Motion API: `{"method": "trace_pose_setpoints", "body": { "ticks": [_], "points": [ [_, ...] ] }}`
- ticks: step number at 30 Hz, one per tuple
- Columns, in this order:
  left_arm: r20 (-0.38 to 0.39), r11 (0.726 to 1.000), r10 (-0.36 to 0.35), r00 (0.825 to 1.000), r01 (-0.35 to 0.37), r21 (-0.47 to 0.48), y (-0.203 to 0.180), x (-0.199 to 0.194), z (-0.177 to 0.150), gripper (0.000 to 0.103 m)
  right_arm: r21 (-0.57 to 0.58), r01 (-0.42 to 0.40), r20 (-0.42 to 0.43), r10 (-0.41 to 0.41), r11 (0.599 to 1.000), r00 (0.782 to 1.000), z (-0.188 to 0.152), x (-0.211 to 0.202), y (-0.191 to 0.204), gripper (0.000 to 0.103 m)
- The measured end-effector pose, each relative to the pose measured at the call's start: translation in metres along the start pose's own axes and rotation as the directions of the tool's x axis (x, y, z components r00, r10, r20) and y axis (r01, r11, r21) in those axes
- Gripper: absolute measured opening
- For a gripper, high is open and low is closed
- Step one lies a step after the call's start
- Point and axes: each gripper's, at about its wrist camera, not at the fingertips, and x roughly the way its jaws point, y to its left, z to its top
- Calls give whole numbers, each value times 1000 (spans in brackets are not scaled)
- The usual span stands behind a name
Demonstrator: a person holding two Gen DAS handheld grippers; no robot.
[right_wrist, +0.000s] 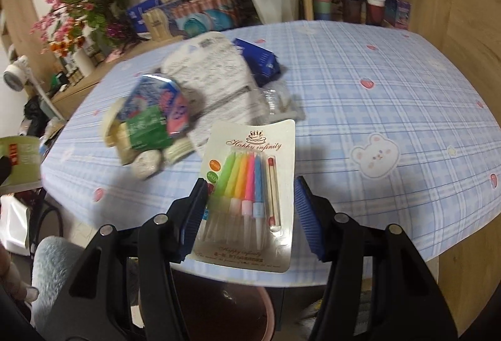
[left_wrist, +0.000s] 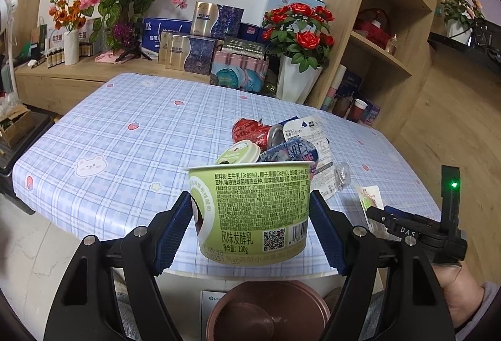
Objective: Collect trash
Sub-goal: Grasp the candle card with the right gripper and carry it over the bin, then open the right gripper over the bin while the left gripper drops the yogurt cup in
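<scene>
My left gripper is shut on a green yogurt cup, its blue pads pressing on both sides. The cup stays upright above the near table edge. In the right wrist view my right gripper is shut on a card pack of coloured birthday candles, held by its side edges over the table's near edge. The same card shows at the right of the left wrist view. A brown bin stands on the floor below both grippers. The cup also appears at the far left, blurred.
A heap of trash lies mid-table: a crushed red can, a green-printed lid, blue wrappers, a white printed pack. The table has a blue checked cloth. Flowers, boxes and shelves stand behind.
</scene>
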Motion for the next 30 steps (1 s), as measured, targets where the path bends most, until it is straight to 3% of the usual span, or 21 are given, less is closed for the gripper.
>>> {"method": "trace_pose_setpoints", "body": {
  "ticks": [10, 22, 30],
  "points": [
    [-13, 999, 5, 1000, -4, 32, -14, -21, -19, 73, -20, -111, -17, 111, 994, 994, -36, -24, 20, 57],
    [-46, 999, -9, 999, 11, 39, -28, -27, -45, 73, -80, -189, -143, 176, 979, 974, -95, -30, 44, 58],
    [-57, 999, 5, 998, -2, 49, -31, -26, -54, 74, -71, -222, -196, 204, 973, 959, -109, -26, 48, 65]
  ]
}}
